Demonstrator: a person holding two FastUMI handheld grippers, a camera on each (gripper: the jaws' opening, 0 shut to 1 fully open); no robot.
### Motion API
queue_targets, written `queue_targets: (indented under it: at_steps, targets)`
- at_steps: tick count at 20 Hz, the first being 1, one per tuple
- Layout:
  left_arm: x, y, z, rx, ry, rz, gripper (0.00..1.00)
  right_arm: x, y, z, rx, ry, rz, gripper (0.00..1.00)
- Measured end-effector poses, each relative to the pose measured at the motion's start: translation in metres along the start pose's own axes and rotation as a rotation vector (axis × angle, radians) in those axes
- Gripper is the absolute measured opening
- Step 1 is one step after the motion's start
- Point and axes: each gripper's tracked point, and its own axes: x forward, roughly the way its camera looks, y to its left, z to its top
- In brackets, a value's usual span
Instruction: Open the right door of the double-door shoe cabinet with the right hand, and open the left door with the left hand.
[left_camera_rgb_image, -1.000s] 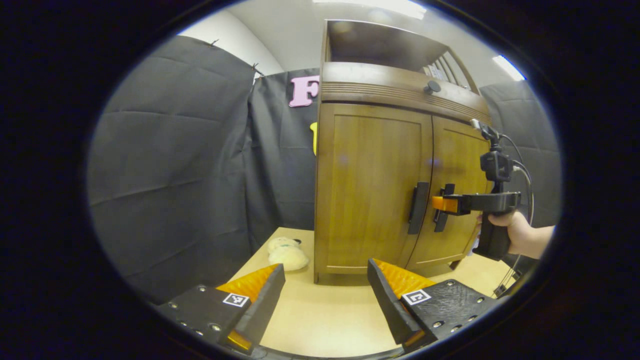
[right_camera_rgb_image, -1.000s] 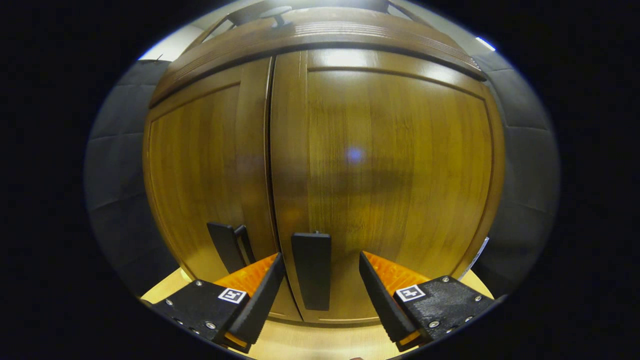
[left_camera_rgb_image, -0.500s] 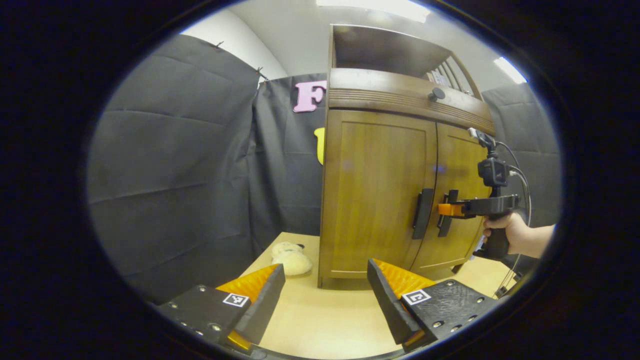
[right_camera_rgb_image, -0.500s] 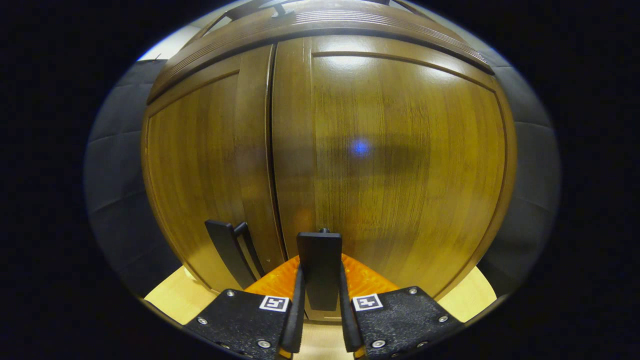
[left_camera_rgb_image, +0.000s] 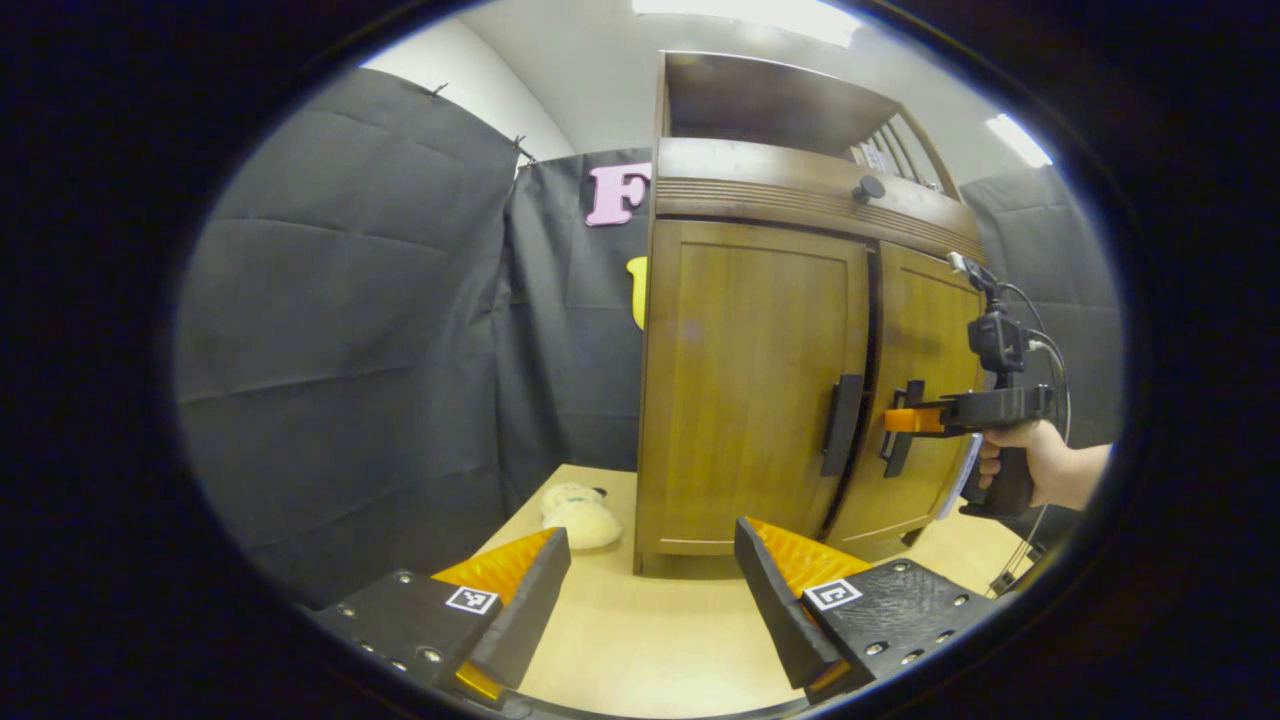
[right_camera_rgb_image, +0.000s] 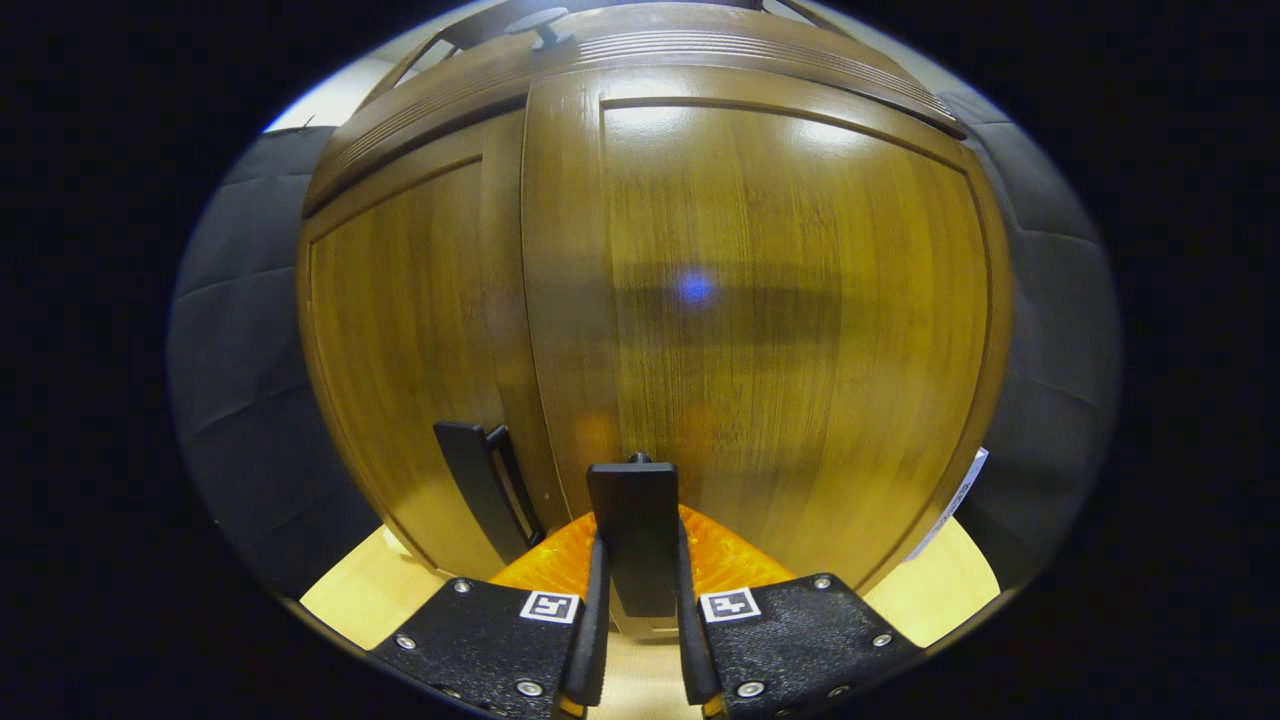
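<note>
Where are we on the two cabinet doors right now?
Done: the right gripper has its jaws clamped on the right door handle. In hand: the right door stands slightly ajar, a dark gap beside the left door. Left: the left gripper is open, well short of the left door handle.

So the shoe cabinet (left_camera_rgb_image: 760, 380) is glossy brown wood, standing upright on the light surface (left_camera_rgb_image: 640, 640). Two panelled doors, each with a black vertical handle near the middle seam. The left door (left_camera_rgb_image: 750, 380) sits flush. The right door (right_camera_rgb_image: 790, 330) is cracked open a bit, with a dark gap at the seam, and its handle (right_camera_rgb_image: 633, 535) is pinched between the right claw (right_camera_rgb_image: 636, 640) fingers.
</note>
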Motion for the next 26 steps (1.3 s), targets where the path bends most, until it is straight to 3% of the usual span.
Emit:
queue_targets:
  at_steps: [4, 15, 26]
  targets:
    - [0.006, -0.008, 0.000, 0.036, -0.016, -0.027, 0.95, 0.001, 0.000, 0.003, 0.015, -0.008, -0.007, 0.30]
    - [0.026, -0.037, -0.009, -0.003, -0.001, -0.140, 0.95, -0.001, -0.001, 0.000, 0.018, 0.044, -0.017, 0.30]
    - [0.036, -0.068, 0.015, 0.026, -0.022, -0.106, 0.95, -0.004, 0.001, 0.002, 0.017, 0.047, 0.018, 0.26]
